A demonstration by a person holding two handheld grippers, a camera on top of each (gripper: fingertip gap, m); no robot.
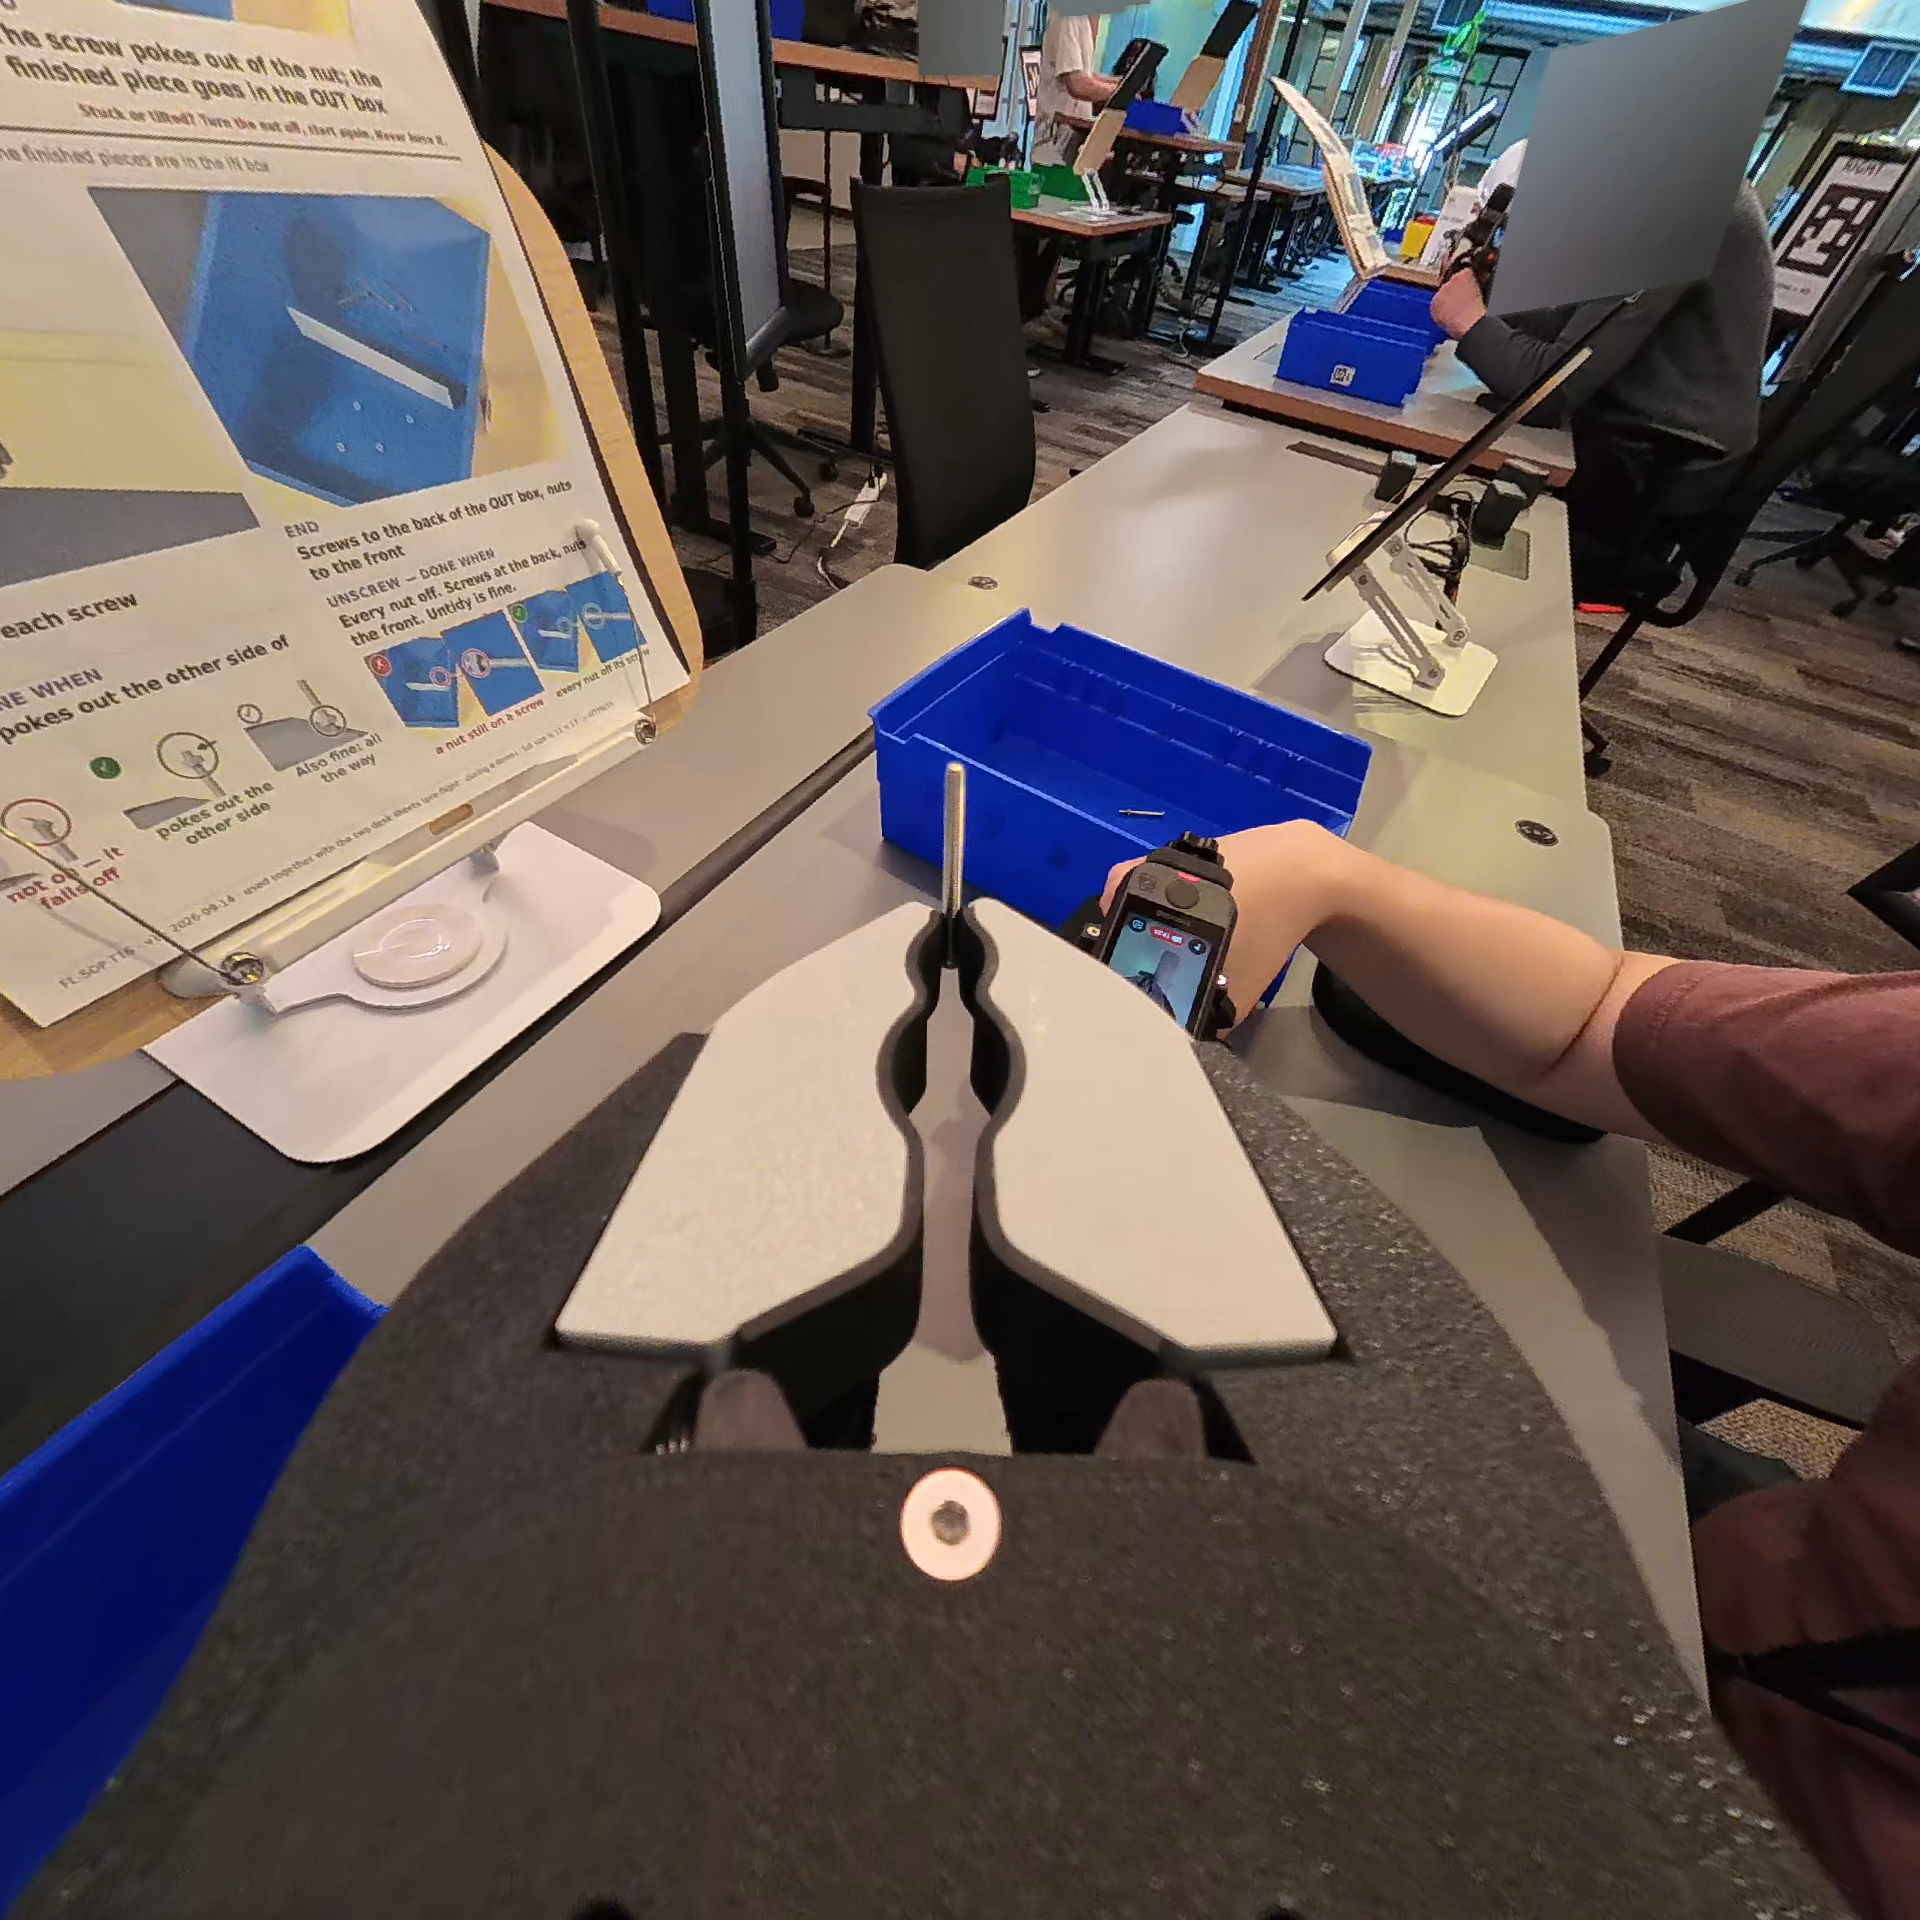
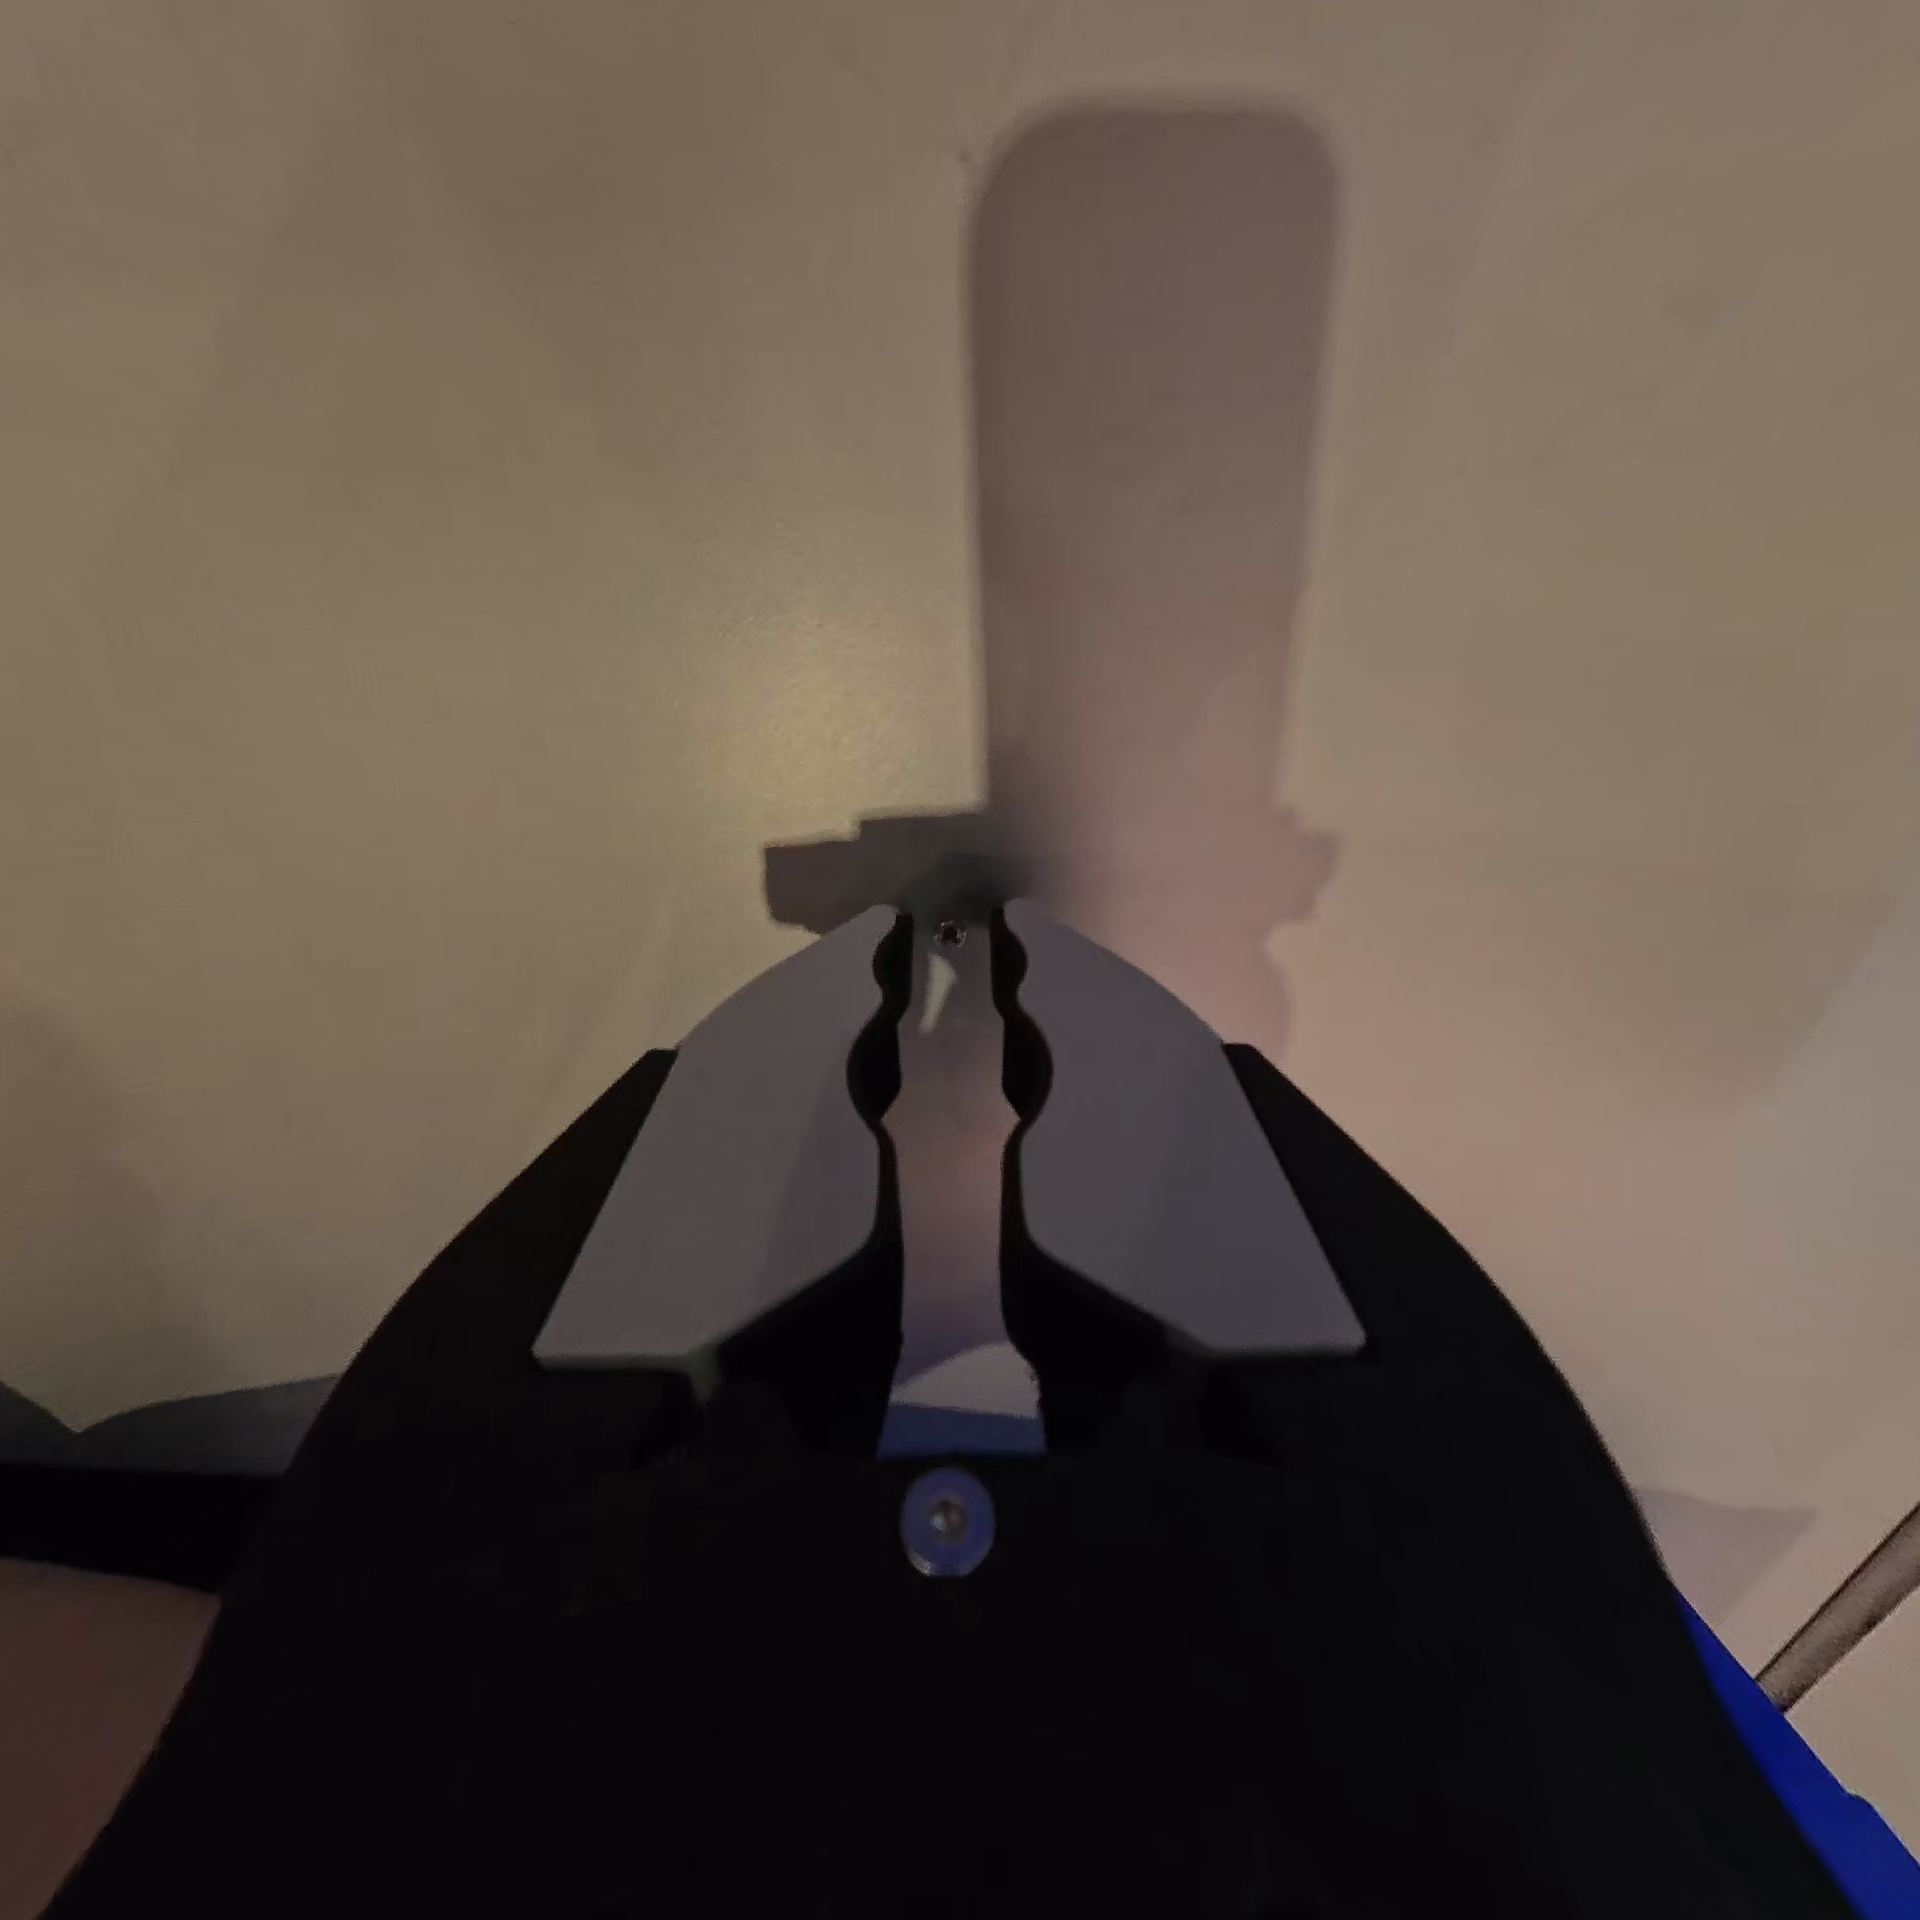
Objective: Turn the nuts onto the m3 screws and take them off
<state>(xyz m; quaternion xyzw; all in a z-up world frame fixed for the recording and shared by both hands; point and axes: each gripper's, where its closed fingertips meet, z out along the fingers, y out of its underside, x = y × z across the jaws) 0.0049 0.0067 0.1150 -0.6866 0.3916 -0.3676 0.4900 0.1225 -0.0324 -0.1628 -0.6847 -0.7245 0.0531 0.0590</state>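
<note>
My left gripper (image 1: pixel 951 940) is shut on a long thin screw (image 1: pixel 953 842) that stands upright out of its fingertips above the grey table (image 1: pixel 1143 520). Just to its right, a bare hand holds my right gripper (image 1: pixel 1169 935), pointed down at the front of a blue bin (image 1: pixel 1299 748). In the dim right wrist view, my right gripper (image 2: pixel 948 920) hangs close over a pale surface. Its jaws stand a narrow gap apart, with a small nut (image 2: pixel 948 934) between the tips; I see no contact. A loose screw (image 1: pixel 1143 812) lies in the bin.
An instruction sheet on a white stand (image 1: pixel 416 987) is at the left. A second blue bin (image 1: pixel 156 1507) sits at the lower left. A tablet stand (image 1: pixel 1403 634) is far right. A thin metal rod (image 2: pixel 1849 1621) and a blue edge (image 2: pixel 1766 1766) show at the lower right. Tip to tip, the grippers are about 30 cm apart. The thin metal rod (image 2: pixel 1849 1621) is closer to my right gripper, around 35 cm from its tips; the left tips are 50 cm off. Seen from the left wrist view (image 1: pixel 818 779) as well.
</note>
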